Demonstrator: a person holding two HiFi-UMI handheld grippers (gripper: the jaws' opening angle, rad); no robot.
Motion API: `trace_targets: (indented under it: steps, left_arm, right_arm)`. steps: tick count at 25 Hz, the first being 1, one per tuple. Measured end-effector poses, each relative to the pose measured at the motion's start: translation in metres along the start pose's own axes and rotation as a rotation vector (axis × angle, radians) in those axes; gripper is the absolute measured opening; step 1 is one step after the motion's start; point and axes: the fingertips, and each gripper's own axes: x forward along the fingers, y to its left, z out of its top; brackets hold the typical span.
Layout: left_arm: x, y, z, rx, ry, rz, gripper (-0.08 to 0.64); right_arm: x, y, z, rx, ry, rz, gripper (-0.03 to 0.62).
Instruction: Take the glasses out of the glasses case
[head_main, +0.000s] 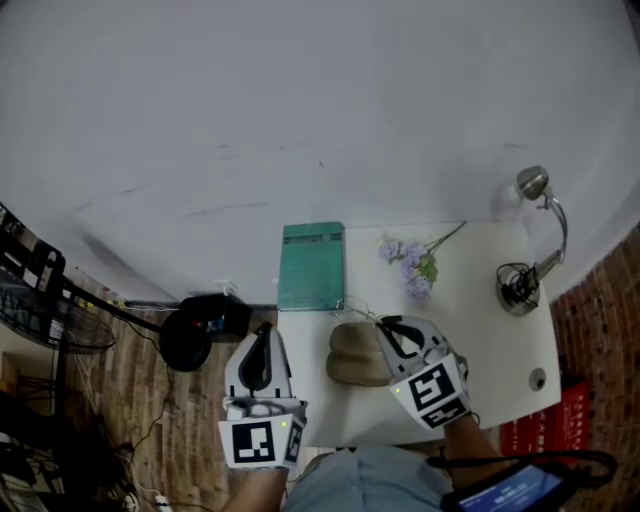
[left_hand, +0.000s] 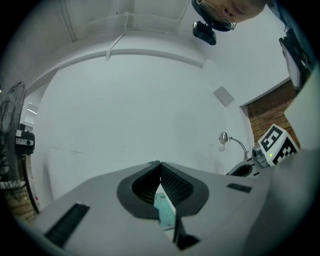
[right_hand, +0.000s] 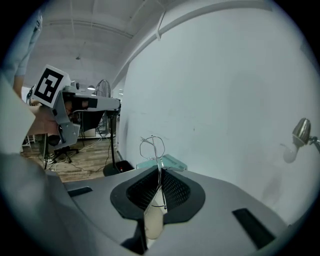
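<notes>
Since the right gripper (head_main: 386, 324) is the one clenched on the glasses (right_hand: 152, 145), the coming move turns on how that thin wire frame sits against the glasses case (head_main: 352, 356). In the right gripper view the jaws pinch the frame low down. Its looped wire stands out past the tips toward 12 o'clock, so its long axis runs along the line the gripper points. Through the gap under the jaws a beige patch shows, which is most likely the case, directly below.

In the head view the case lies on the white table (head_main: 480, 300) with its long axis running from 9 to 3 o'clock. It sits at about 7 o'clock from the right jaw tips and just beside them. Whether the frame's far end has fully cleared the case rim cannot be told from these views.

The left gripper (head_main: 265, 330) hangs at 9 o'clock of the case, near the table's left edge. Its jaws are closed tip to tip with nothing between them, and only a sliver of the teal book (head_main: 312, 265) shows through the gap below. It is near enough to steady the case if the frame catches, but the right hand is plainly the working one.

Bare table lies at 1 to 2 o'clock of the case, between the flowers (head_main: 411, 264) and the lamp (head_main: 533, 245), and it looks like the natural spot to set the glasses down.
</notes>
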Motion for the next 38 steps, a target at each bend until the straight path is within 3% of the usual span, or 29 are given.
trace_targets:
  steps: [15, 22, 26, 32, 38]
  left_arm:
    - [0.014, -0.006, 0.059, 0.035, -0.131, -0.068, 0.006]
    - [0.018, -0.009, 0.089, 0.031, -0.161, -0.066, 0.006]
    - [0.015, -0.014, 0.091, 0.026, -0.154, -0.07, 0.006]
    - [0.014, -0.019, 0.099, 0.038, -0.212, -0.087, 0.006]
    - [0.012, -0.02, 0.093, 0.027, -0.19, -0.098, 0.006]
  right_arm:
    - [-0.054, -0.048, 0.106, -0.022, -0.283, -0.205, 0.037]
    - [-0.088, -0.063, 0.146, -0.047, -0.402, -0.298, 0.037]
    - [-0.105, -0.07, 0.157, -0.039, -0.448, -0.341, 0.037]
    - [-0.114, -0.068, 0.163, -0.024, -0.482, -0.367, 0.037]
    - [-0.116, -0.066, 0.163, -0.019, -0.483, -0.376, 0.035]
